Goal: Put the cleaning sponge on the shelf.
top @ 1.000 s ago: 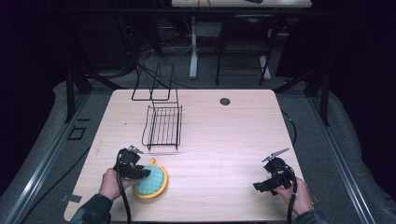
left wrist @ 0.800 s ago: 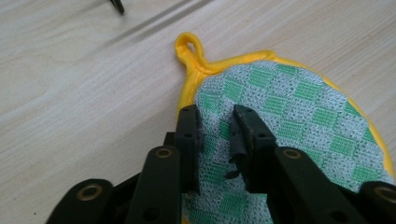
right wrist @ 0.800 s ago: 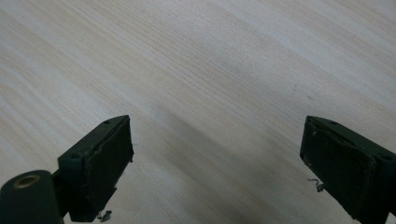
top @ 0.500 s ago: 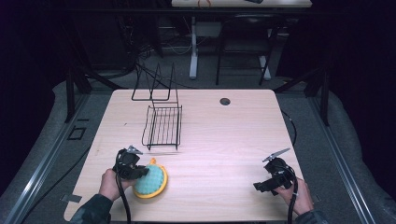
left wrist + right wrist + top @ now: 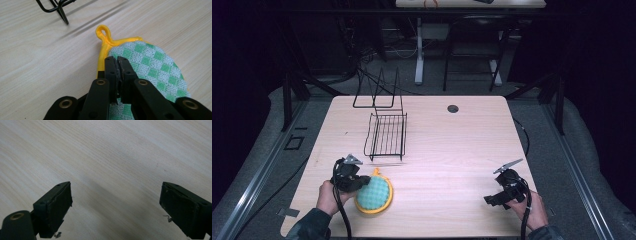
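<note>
Left gripper (image 5: 117, 61) clamped on pot holder (image 5: 150, 67) edge, jaws just closed; right gripper (image 5: 116, 205) spread, idle; lift slowly, check the pinch holds.

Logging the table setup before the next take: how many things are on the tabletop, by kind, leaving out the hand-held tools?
Pot holder, green-and-white checked with yellow trim: 1
Black wire rack: 1
Black wire stand, at the table's far edge: 1
Total: 3
</note>
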The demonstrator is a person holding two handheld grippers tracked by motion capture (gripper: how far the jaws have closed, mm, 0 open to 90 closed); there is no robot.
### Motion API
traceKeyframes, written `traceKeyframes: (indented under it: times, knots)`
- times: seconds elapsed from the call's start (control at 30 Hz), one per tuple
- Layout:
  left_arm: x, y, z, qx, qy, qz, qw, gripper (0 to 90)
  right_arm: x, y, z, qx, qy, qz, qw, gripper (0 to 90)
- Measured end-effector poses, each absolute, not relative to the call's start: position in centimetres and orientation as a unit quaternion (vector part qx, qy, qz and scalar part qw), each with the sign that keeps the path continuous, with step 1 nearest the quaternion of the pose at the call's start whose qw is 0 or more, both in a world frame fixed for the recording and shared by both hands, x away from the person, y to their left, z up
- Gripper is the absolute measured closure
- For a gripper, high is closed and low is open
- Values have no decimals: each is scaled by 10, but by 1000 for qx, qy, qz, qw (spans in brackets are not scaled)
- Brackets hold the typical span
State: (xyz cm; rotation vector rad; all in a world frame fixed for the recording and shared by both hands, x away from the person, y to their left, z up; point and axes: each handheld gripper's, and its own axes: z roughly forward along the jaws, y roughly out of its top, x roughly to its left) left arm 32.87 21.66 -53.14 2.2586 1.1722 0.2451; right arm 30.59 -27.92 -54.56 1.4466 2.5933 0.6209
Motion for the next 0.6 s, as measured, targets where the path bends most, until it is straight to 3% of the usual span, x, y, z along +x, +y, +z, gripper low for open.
traceKeyframes:
  times: [0.6]
  knots:
    - [315,213,-509,852,407,115,309,878,306,-280,-545,473,856,201,56,103]
